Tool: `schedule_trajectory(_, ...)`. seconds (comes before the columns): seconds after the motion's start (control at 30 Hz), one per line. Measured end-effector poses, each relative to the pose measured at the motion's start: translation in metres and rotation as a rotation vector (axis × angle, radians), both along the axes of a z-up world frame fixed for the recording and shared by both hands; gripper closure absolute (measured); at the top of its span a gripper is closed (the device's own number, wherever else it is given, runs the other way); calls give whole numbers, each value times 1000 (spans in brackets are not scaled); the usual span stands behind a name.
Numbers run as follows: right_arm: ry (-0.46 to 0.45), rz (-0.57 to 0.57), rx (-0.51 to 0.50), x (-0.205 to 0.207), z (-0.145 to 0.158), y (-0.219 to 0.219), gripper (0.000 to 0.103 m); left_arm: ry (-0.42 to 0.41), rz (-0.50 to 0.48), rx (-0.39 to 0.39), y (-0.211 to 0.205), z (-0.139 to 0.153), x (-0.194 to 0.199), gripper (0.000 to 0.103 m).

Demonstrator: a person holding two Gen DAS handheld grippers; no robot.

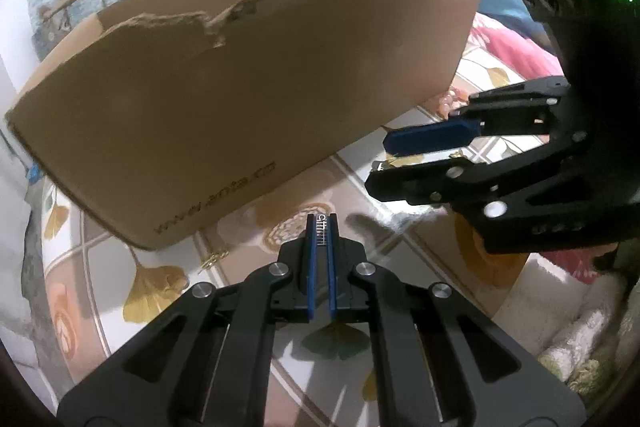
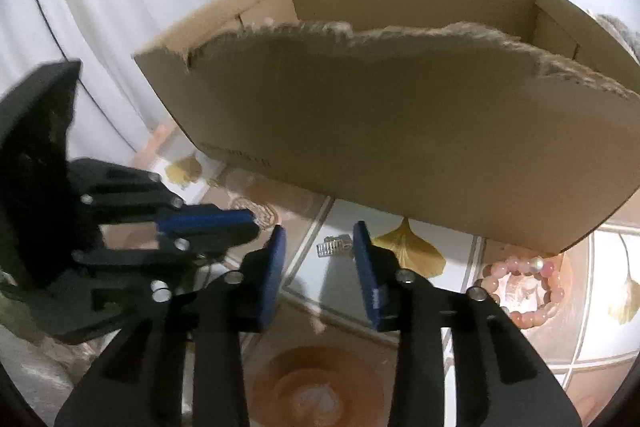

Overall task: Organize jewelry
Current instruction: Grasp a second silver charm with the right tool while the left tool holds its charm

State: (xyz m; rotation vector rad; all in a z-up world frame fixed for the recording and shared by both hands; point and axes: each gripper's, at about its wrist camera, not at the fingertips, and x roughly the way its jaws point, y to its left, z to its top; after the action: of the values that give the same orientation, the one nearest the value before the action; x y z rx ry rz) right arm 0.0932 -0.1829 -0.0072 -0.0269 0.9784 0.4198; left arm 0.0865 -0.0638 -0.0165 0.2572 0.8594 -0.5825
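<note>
My left gripper (image 1: 322,223) is shut on a small silver comb-like clip (image 1: 322,229) pinched between its blue pads, just above the patterned tablecloth. The right wrist view shows it at the left (image 2: 254,223). A second silver clip (image 2: 334,249) lies on the cloth between the fingertips of my right gripper (image 2: 318,239). It sits close to the right-hand pad, and the jaws stand apart and do not press on it. From the left wrist view the right gripper (image 1: 380,157) comes in from the right. A pink bead bracelet (image 2: 520,291) lies to its right, by the corner of the cardboard box (image 2: 400,115).
The open cardboard box (image 1: 240,99) with a torn front rim stands just behind both grippers. The tablecloth (image 2: 448,291) carries yellow leaf prints. A pink cloth (image 1: 516,47) and white towels (image 1: 580,339) lie at the right. A white curtain (image 2: 120,7) hangs at the left.
</note>
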Motion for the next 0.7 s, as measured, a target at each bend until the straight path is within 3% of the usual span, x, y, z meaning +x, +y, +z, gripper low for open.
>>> schedule_trajectory(0.33, -25, 27, -109, -6, -1, 12, 77, 2, 0, -15, 4, 0, 4, 99)
schedule_trajectory(0.7, -23, 50, -134, -7, -3, 26, 77, -5, -3, -10, 5, -1, 3, 99)
